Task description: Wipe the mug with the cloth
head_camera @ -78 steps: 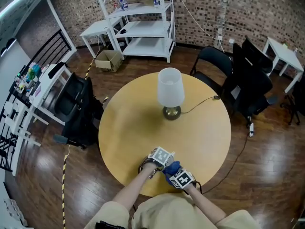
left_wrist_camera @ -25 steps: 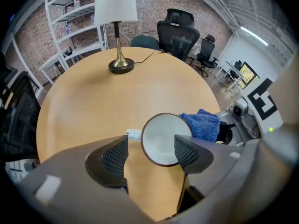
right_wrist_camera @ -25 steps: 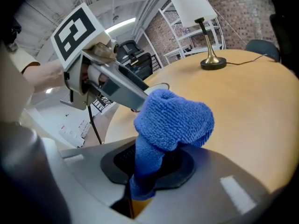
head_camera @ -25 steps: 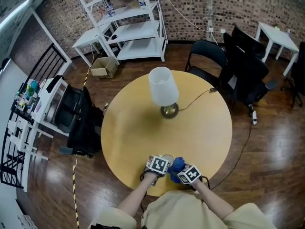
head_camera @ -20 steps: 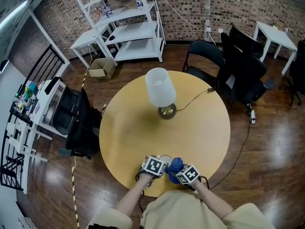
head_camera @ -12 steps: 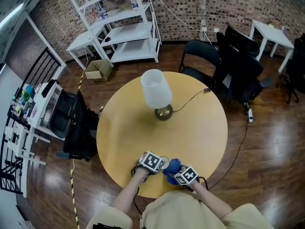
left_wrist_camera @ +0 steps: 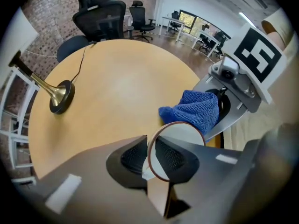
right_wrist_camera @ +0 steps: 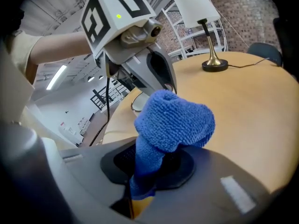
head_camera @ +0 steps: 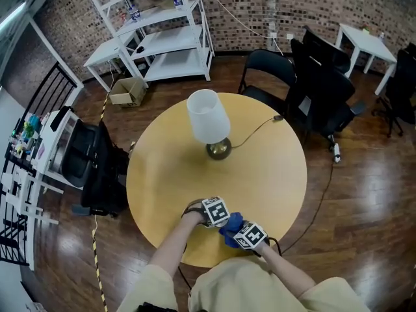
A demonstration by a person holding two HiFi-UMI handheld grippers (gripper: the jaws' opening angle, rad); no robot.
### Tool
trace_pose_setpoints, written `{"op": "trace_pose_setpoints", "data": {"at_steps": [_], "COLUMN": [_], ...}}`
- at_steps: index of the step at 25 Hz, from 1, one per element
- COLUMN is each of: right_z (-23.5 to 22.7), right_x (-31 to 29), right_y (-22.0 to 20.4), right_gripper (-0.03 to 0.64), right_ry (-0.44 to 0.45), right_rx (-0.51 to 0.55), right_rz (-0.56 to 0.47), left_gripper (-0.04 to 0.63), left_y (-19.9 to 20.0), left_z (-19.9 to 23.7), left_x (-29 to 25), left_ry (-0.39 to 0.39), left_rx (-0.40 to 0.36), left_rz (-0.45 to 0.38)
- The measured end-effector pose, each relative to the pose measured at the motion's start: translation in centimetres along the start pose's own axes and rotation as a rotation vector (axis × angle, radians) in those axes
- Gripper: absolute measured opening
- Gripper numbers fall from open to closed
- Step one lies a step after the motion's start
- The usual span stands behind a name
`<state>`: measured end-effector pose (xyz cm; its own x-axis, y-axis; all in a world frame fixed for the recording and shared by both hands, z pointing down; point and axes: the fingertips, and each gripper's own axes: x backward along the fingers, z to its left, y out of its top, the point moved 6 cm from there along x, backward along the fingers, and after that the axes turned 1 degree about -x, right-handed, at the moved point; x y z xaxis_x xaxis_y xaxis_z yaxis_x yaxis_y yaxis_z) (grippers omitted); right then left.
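A white mug with a brown rim stands near the front edge of the round table. My left gripper is closing on it, one pad on each side of the mug's wall and pressing. In the head view this gripper covers the mug. My right gripper is shut on a blue cloth, which bunches up out of the jaws. The cloth hangs just beyond the mug's rim; whether it touches the mug, I cannot tell. From the right gripper view, the left gripper stands over the mug.
A lamp with a white shade and brass base stands at the table's middle, its cord running off the far right edge. Black chairs stand behind the table and another chair at its left. White shelves are at the back.
My left gripper has moved in over the mug, which showed between the two grippers before and is now covered. The right gripper with the cloth has stayed beside it.
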<state>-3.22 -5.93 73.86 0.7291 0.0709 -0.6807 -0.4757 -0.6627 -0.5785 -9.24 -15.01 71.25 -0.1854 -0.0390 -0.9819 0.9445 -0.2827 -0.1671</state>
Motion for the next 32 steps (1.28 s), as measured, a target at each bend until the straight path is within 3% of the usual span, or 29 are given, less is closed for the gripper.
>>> {"op": "trace_pose_setpoints", "data": {"at_steps": [4, 11, 18, 20, 23, 27, 28, 30, 32], "right_z": [0.1, 1.0, 1.6, 1.8, 1.5, 1.2, 1.2, 1.1, 1.0], "right_x": [0.0, -0.5, -0.9, -1.1, -1.1, -1.0, -1.1, -1.0, -0.9], "right_y": [-0.1, -0.1, -0.1, -0.1, 0.1, 0.1, 0.0, 0.0, -0.1], "right_gripper": [0.074, 0.074, 0.073, 0.073, 0.073, 0.074, 0.074, 0.074, 0.074], "right_ry": [-0.025, -0.029, -0.031, -0.028, -0.019, -0.019, -0.018, -0.014, -0.01], "right_rx": [0.047, 0.104, 0.124, 0.123, 0.106, 0.094, 0.092, 0.077, 0.062], "right_rz": [0.004, 0.049, 0.089, 0.102, 0.082, 0.053, 0.046, 0.03, 0.02], "left_gripper": [0.048, 0.043, 0.033, 0.03, 0.032, 0.063, 0.09, 0.204, 0.318], "left_y": [-0.9, -1.8, -3.8, -4.6, -5.1, -5.4, -5.4, -5.0, -4.7], "left_z": [-0.1, 0.2, -0.4, -0.1, -1.0, -0.9, -0.9, -0.9, -0.5], "left_x": [-0.5, 0.0, 0.2, 0.0, 0.3, -0.2, 0.1, 0.9, 1.7], "left_ry": [-0.028, -0.013, 0.069, 0.11, 0.054, -0.002, -0.02, -0.035, 0.01], "left_rx": [0.186, 0.619, 0.952, 0.997, 1.057, 0.99, 0.967, 0.903, 0.786], "left_rz": [0.021, 0.014, 0.037, 0.015, -0.013, -0.079, -0.108, -0.168, -0.206]}}
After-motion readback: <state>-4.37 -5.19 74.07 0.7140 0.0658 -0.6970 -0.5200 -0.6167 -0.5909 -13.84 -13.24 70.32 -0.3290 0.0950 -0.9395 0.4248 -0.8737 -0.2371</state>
